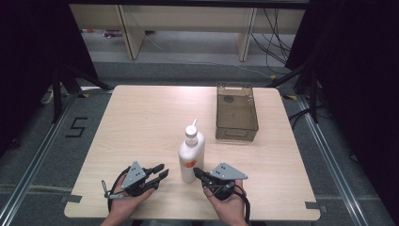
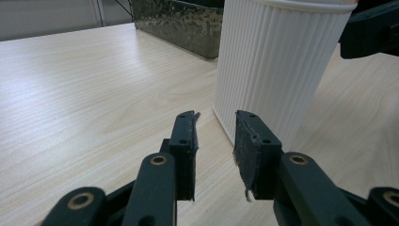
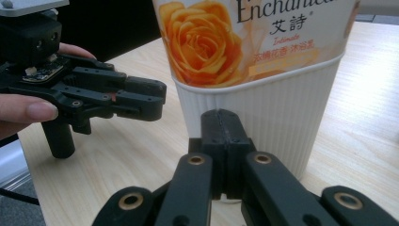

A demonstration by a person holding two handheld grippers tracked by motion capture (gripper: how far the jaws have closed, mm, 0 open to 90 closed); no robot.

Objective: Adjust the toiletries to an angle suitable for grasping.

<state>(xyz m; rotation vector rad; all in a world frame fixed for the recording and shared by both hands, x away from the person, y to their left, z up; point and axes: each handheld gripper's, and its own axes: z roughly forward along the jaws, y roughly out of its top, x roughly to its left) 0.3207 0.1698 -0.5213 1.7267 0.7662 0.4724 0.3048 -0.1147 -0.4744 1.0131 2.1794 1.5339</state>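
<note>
a white bottle (image 1: 191, 155) with a ribbed lower body and an orange rose on its label stands upright on the pale wooden table (image 1: 141, 122), toward my edge of it and about midway across. its nozzle cap points up and leans slightly away from me.

my left gripper (image 1: 159, 175) rests on the table just left of the bottle, its jaws parted with a clear gap between them and nothing inside; in the left gripper view the tips (image 2: 214, 136) sit just short of the bottle's (image 2: 277, 61) ribbed base, apart from it. my left hand (image 1: 124, 200) wraps the handle from below.

my right gripper (image 1: 196, 172) lies just right of the bottle, its jaws pressed together and holding nothing; in the right gripper view the closed tips (image 3: 221, 123) point at the bottle's (image 3: 263, 108) ribbed wall, very close, though i cannot tell whether they touch it. my right hand (image 1: 230, 202) holds it from below.

beyond the bottle, to its right and toward the far edge, a clear smoky plastic bin (image 1: 236, 113) stands empty, well apart from it.
</note>
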